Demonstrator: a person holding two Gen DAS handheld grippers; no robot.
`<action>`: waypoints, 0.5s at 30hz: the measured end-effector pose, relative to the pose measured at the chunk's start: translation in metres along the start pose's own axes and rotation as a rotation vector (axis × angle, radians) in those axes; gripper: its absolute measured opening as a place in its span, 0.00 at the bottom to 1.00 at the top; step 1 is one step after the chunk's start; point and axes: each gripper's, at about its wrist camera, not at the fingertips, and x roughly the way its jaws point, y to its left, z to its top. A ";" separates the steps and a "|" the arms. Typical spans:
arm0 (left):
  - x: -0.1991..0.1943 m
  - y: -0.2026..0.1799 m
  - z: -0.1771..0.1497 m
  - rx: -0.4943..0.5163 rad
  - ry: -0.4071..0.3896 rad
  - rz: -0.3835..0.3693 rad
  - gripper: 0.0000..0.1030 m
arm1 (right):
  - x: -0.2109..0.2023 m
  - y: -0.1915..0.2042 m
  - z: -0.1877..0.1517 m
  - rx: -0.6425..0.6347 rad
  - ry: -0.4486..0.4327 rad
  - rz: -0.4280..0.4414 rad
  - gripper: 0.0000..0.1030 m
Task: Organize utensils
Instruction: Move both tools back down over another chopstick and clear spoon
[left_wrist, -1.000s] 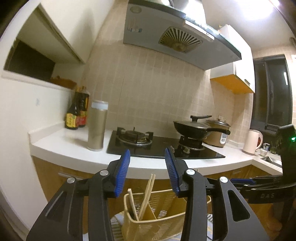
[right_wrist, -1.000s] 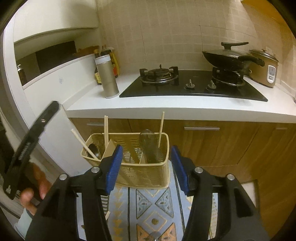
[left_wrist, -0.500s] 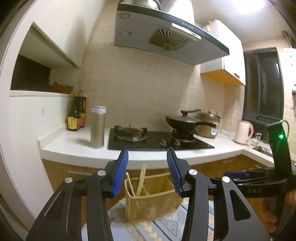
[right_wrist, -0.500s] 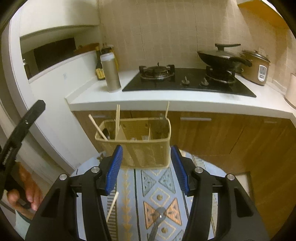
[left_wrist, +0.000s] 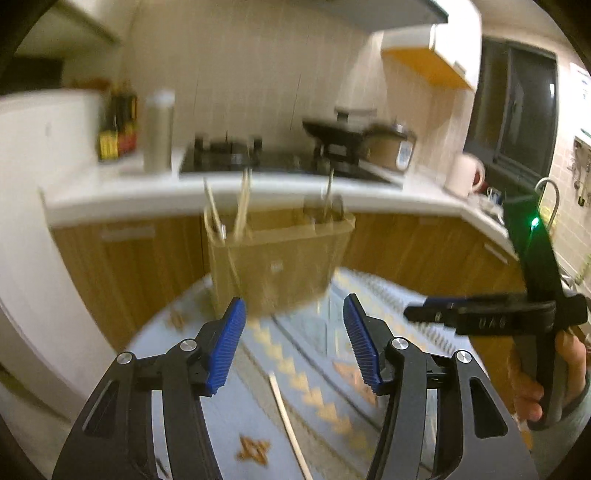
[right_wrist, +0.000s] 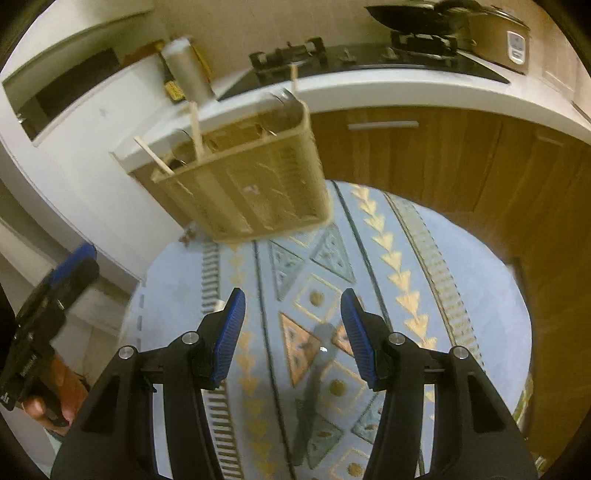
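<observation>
Yellow basket at 12 o'clock, chopsticks inside | left gripper fingers apart | right gripper fingers apart (nothing held) | loose chopstick on rug

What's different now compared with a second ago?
Both hand-held grippers, left and right, pulled back from the yellow plastic utensil basket and tipped down toward the blue patterned rug, where a loose wooden chopstick and a grey spoon lie. Both stayed open and empty; the basket stayed put.
</observation>
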 end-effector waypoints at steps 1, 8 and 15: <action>0.006 0.002 -0.007 -0.009 0.028 0.000 0.52 | 0.003 -0.001 -0.003 -0.006 0.007 -0.022 0.49; 0.055 0.011 -0.050 -0.069 0.259 -0.018 0.46 | 0.036 -0.004 -0.034 -0.012 0.138 -0.053 0.39; 0.090 0.026 -0.075 -0.151 0.444 -0.045 0.33 | 0.061 -0.008 -0.054 0.010 0.214 -0.068 0.33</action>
